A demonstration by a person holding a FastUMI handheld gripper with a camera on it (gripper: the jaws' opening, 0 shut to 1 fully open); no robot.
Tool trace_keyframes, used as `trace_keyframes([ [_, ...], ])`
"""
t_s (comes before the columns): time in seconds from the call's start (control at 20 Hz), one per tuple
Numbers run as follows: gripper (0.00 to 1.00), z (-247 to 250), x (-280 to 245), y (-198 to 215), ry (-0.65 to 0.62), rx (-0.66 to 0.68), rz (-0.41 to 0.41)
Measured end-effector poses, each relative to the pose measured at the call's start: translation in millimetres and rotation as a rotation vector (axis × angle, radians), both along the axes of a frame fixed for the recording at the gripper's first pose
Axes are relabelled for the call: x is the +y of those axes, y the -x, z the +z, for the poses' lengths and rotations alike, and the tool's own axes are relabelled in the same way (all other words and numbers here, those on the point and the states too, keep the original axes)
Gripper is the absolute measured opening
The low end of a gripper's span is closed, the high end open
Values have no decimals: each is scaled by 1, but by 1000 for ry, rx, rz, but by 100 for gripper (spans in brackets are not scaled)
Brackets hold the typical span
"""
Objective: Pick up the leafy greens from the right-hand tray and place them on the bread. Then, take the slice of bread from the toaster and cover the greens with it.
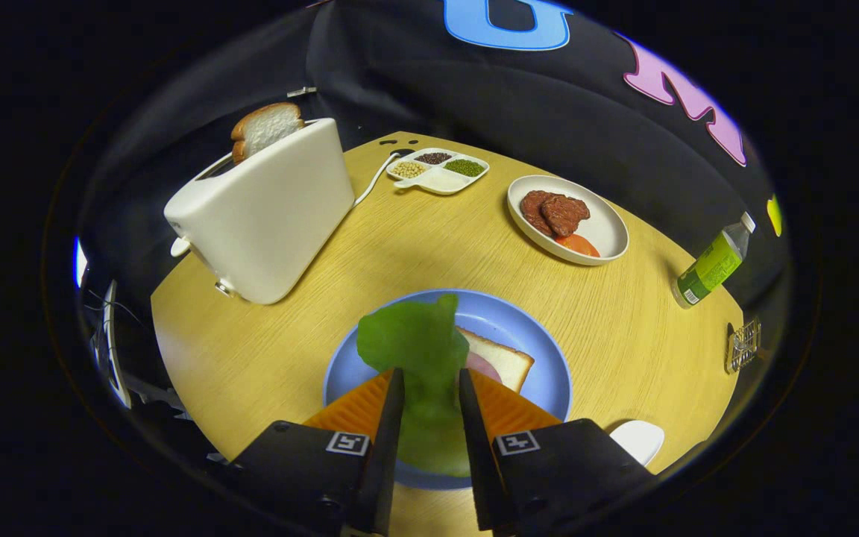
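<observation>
My gripper [429,382] is shut on a green leaf of greens [414,347], which stands up between the two fingers. It hangs over the blue plate [508,309], where a slice of bread [502,356] with a pink slice of ham [483,365] on it lies just beyond the right finger. Farther back on the left stands the white toaster [273,216] with a slice of bread [264,128] sticking out of its slot. The leaf hides part of the bread on the plate.
Beyond the blue plate to the right, a white tray [608,224] holds meat patties and a tomato slice. A divided dish [441,170] of beans sits at the back. A green bottle [711,267] stands near the table's right edge. A small white object [640,438] lies beside the right finger.
</observation>
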State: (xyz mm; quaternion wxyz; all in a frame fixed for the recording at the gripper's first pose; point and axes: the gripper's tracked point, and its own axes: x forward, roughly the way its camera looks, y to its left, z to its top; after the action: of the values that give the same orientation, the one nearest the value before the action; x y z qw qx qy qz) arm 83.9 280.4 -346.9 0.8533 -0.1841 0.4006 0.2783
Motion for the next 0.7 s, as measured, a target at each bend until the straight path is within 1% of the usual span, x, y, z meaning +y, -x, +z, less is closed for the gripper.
trace_keyframes([
  [0.15,63,3,1,3,1,-9,3],
  [0.25,68,9,3,5,-12,-21,10],
  [0.4,68,12,0,6,-10,-28,10],
  [0.55,86,13,-13,-1,-1,-40,-28],
  [0.65,83,14,-14,2,-23,-12,-43],
  [0.7,86,16,-15,4,-32,-8,-46],
])
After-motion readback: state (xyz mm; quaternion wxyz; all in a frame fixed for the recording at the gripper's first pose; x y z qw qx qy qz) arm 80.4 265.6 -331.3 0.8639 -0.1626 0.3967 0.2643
